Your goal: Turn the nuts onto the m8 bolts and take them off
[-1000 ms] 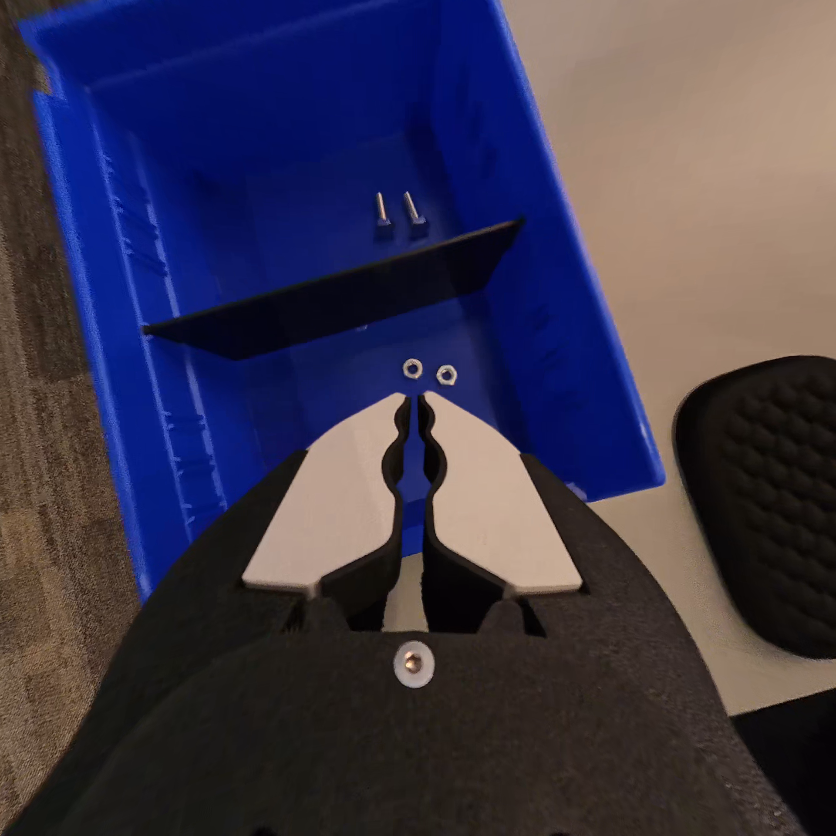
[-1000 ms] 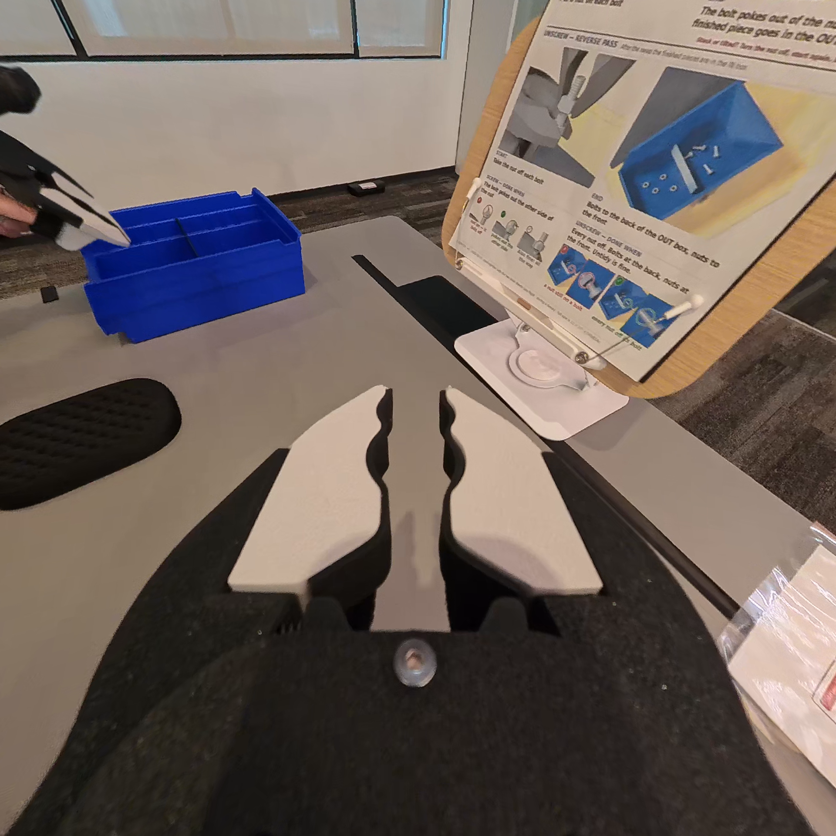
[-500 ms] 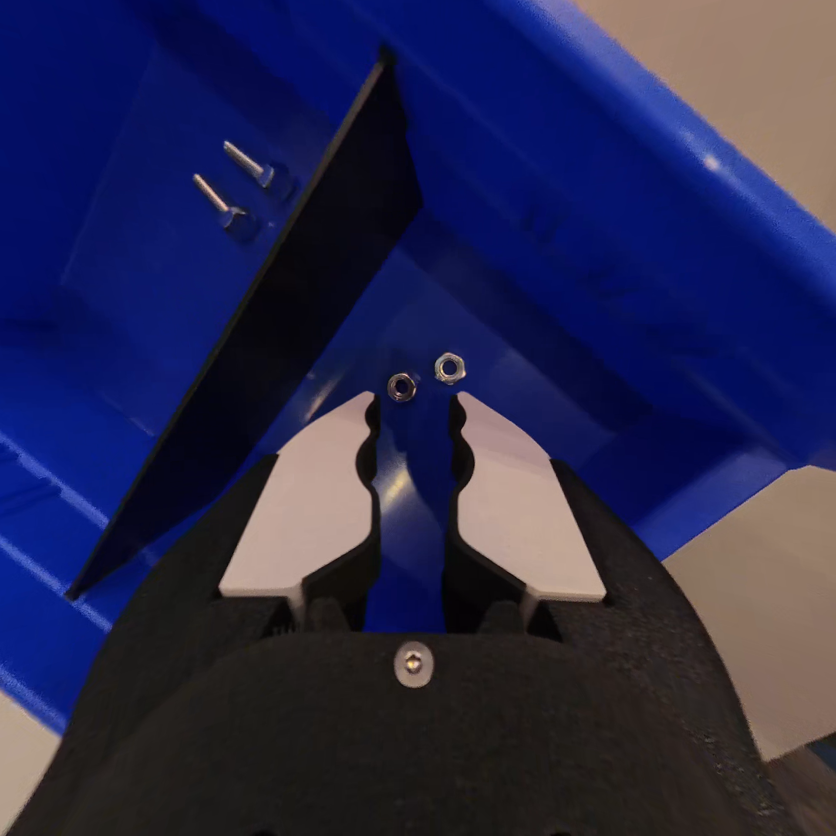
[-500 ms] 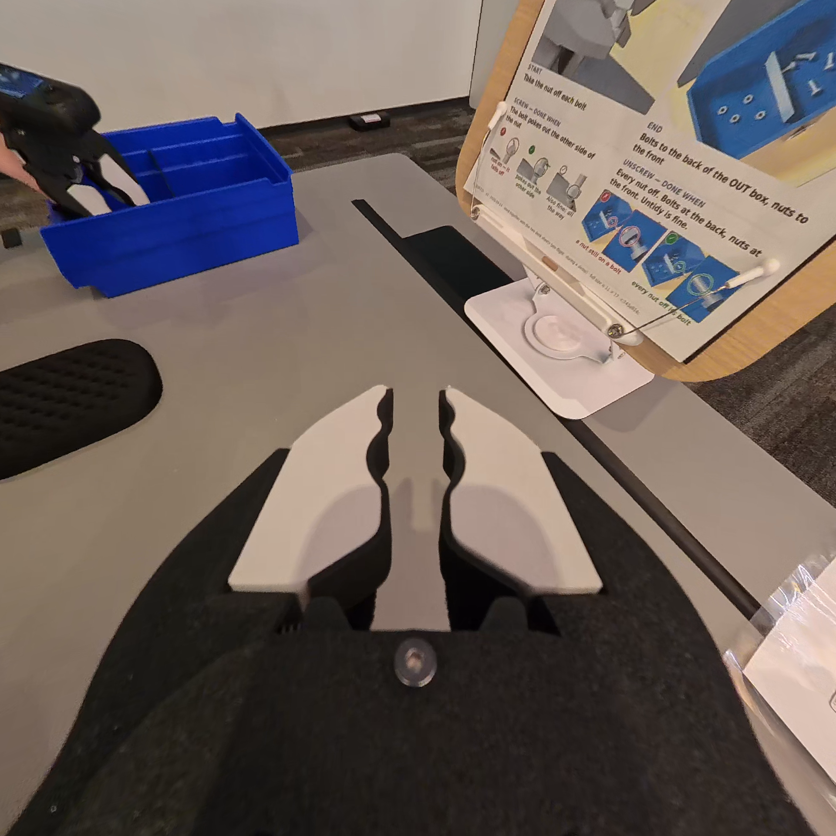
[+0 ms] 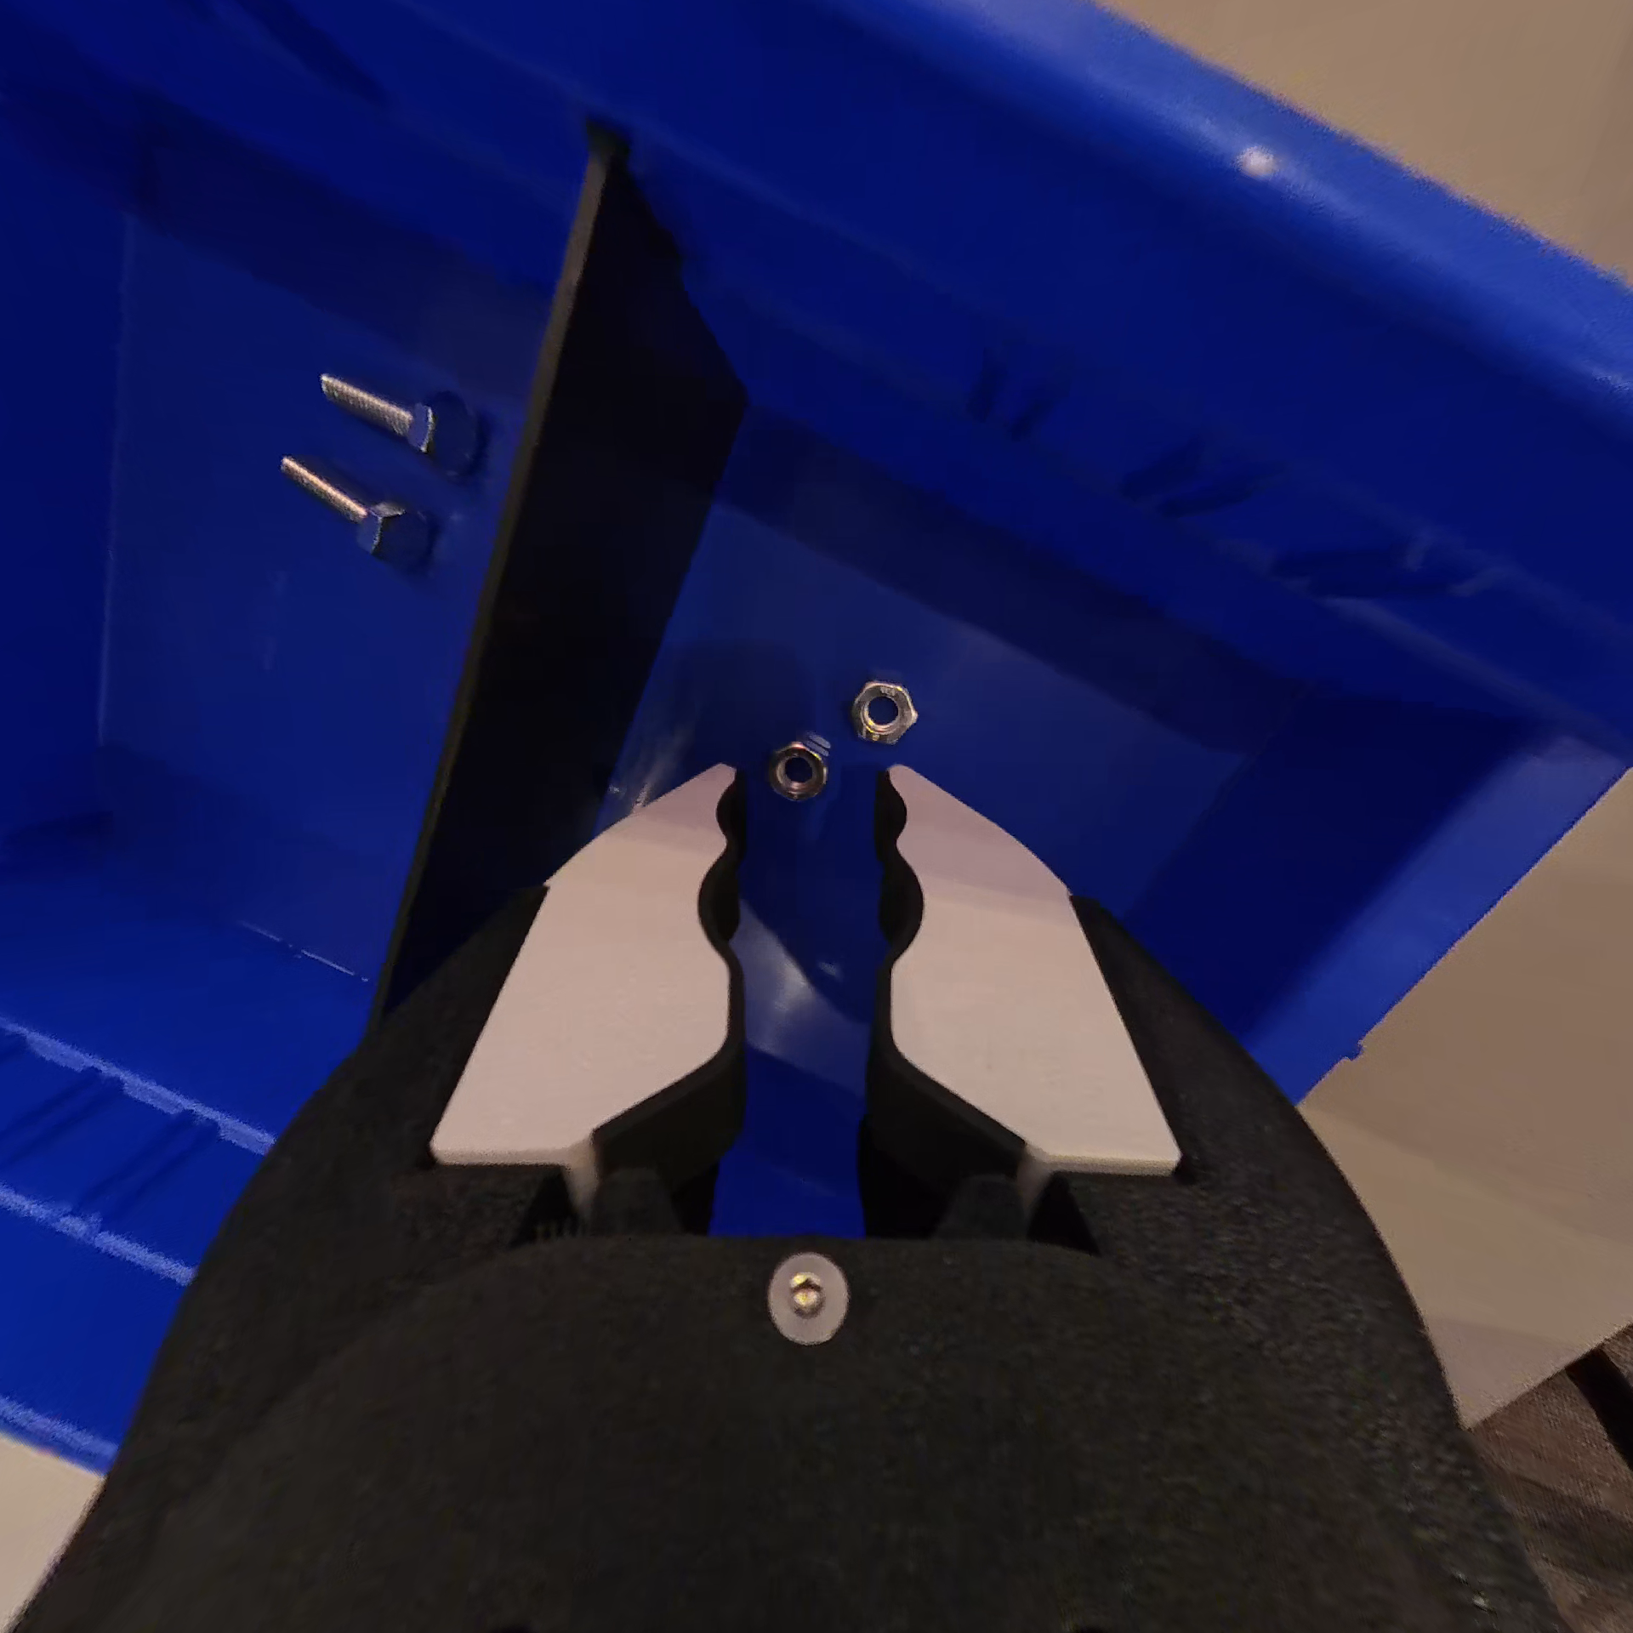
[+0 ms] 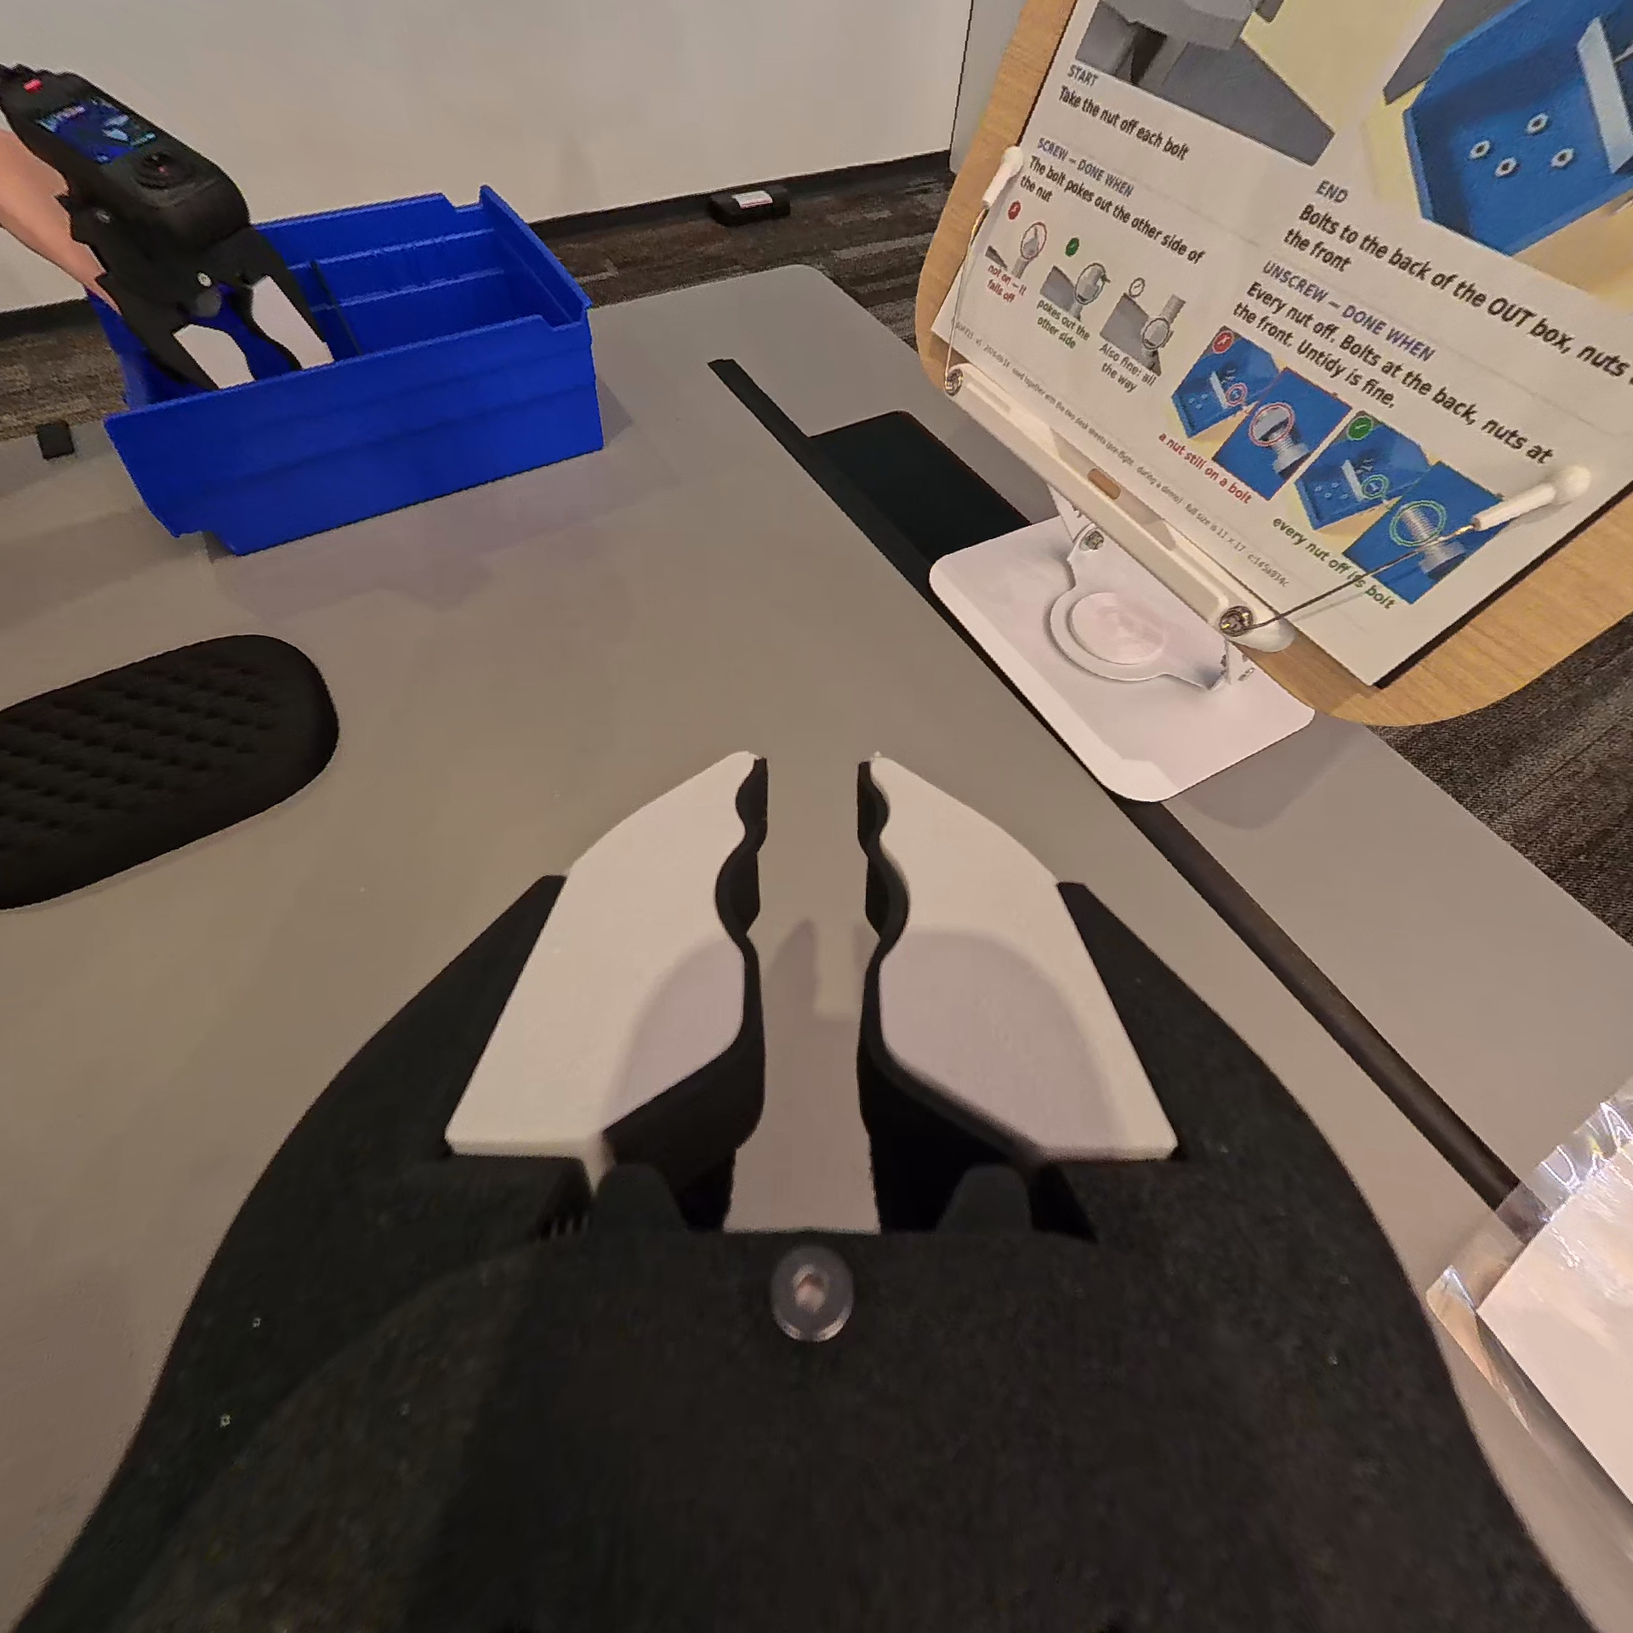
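1. Blue bin [image 5: 1149, 292] holds two nuts; the nearer nut [image 5: 798, 770] lies just beyond the left gripper [image 5: 808, 770], between its parted tips, untouched.
2. The farther nut [image 5: 886, 711] sits just beside it.
3. Two bolts [image 5: 380, 468] lie behind the black divider [image 5: 565, 565].
4. The right gripper [image 6: 811, 760] hangs over the grey table [image 6: 619, 672], jaws apart, empty.

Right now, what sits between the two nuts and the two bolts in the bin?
A black divider stands upright between them, splitting the blue bin into two compartments: nuts on the left gripper side, bolts beyond it. The left wrist view shows this.
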Available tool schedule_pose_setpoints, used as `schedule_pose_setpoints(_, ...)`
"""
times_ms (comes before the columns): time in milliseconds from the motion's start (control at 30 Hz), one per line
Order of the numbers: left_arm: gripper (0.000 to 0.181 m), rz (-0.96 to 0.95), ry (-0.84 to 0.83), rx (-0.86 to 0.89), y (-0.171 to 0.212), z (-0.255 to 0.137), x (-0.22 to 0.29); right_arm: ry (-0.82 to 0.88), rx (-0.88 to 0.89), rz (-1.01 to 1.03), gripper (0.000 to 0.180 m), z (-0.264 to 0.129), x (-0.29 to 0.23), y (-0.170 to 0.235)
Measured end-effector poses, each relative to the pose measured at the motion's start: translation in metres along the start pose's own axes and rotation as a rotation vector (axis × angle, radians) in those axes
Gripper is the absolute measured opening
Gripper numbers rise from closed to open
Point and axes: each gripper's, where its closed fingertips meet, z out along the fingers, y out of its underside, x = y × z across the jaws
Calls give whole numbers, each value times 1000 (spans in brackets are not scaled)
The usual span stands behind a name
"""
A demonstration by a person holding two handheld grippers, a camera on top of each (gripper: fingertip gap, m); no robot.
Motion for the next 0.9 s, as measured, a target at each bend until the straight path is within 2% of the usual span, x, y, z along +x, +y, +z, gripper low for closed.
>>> schedule_pose_setpoints(533,26,-45,43,24,8,14,-5,-4,-63,-13,19,11,-1,10)
schedule_pose_setpoints(900,24,-8,57,-8,7,15,-4,-11,-106,-19,19,14,-2,18)
